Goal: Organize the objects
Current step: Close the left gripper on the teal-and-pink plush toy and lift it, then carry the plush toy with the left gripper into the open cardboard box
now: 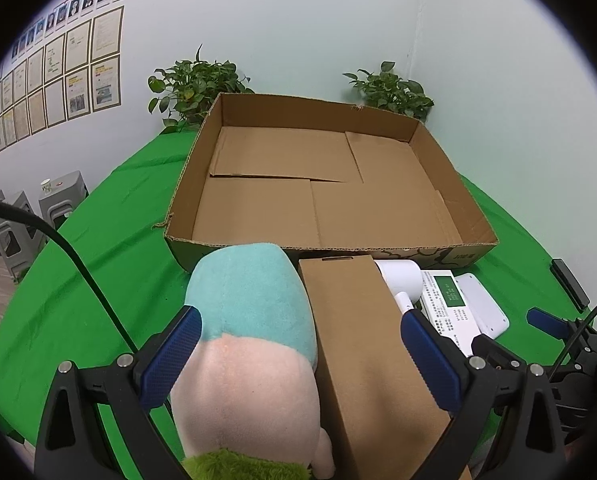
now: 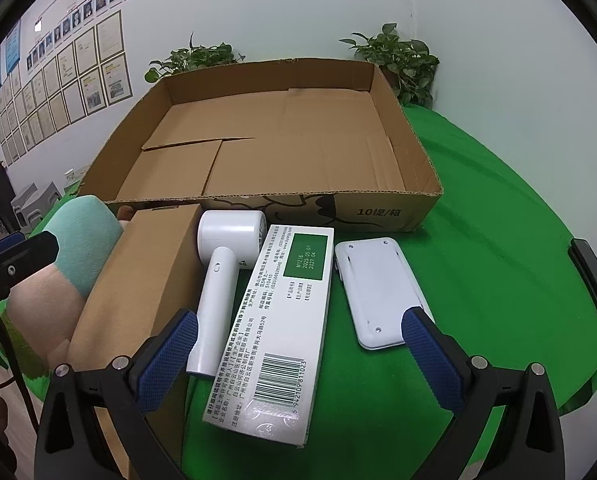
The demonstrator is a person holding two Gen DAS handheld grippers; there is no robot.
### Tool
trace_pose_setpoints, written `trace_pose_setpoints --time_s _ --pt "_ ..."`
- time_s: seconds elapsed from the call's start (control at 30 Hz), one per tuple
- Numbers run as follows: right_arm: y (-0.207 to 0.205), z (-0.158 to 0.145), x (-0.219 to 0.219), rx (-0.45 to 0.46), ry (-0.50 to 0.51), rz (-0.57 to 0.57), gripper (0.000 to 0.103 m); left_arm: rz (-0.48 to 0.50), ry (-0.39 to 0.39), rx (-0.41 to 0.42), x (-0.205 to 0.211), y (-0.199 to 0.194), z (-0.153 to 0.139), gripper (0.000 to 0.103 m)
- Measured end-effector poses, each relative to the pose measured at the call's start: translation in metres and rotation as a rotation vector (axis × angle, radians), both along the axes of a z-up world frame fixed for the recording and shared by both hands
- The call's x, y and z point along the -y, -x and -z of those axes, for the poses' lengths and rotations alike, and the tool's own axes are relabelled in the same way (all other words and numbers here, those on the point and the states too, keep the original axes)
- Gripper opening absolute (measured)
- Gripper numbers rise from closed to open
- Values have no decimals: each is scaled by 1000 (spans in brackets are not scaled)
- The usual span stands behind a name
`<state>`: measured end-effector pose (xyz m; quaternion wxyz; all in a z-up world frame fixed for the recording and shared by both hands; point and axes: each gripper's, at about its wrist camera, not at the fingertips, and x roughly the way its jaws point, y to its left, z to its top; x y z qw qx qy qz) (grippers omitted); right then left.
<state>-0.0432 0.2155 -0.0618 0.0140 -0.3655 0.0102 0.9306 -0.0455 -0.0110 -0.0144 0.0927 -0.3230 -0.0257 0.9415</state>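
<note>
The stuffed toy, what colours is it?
Teal, pale pink and fuzzy green; the stuffed toy shows best in the left wrist view.

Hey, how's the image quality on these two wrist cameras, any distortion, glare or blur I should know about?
Left wrist view: strong fisheye bending, black vignette corners, even soft light, and the plush toy near the lens looks slightly soft. Right wrist view: same curved edges on the cardboard tray; the print on the white medicine box stays legible with no glare, and shadows are faint.
</note>
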Motion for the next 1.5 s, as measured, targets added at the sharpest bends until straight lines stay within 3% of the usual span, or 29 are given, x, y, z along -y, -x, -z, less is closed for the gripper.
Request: trace_pose_setpoints --time_s 0.37,0.7,0.9,1.03,1.13,1.17,1.2,1.23,1.5 --pt "-13 -17 7 -26 -31 -25 103 11 -25 -44 6 -9 -17 100" --pt "-21 -46 37 -79 -107 -124 103 -16 -71 -66 39 -19 -31 100" --pt "-25 -64 71 -130 -172 -280 103 13 -124 5 65 -20 -21 100" --pt "-36 -75 88 -155 -108 -478 103 74 -170 113 69 -12 6 100" --pt "-45 -79 102 -192 -164 -573 103 116 -221 173 70 -8 29 99" --pt "-47 -79 106 -190 -182 -599 103 125 -236 189 71 -7 36 95" --pt "-46 -78 110 -181 -184 -621 103 135 -248 204 71 -5 41 83" --pt "-46 -78 115 -169 -172 -644 103 139 -250 221 71 -2 48 78" --pt "-10 -73 135 -42 16 -743 102 153 -290 158 86 -14 49 61"
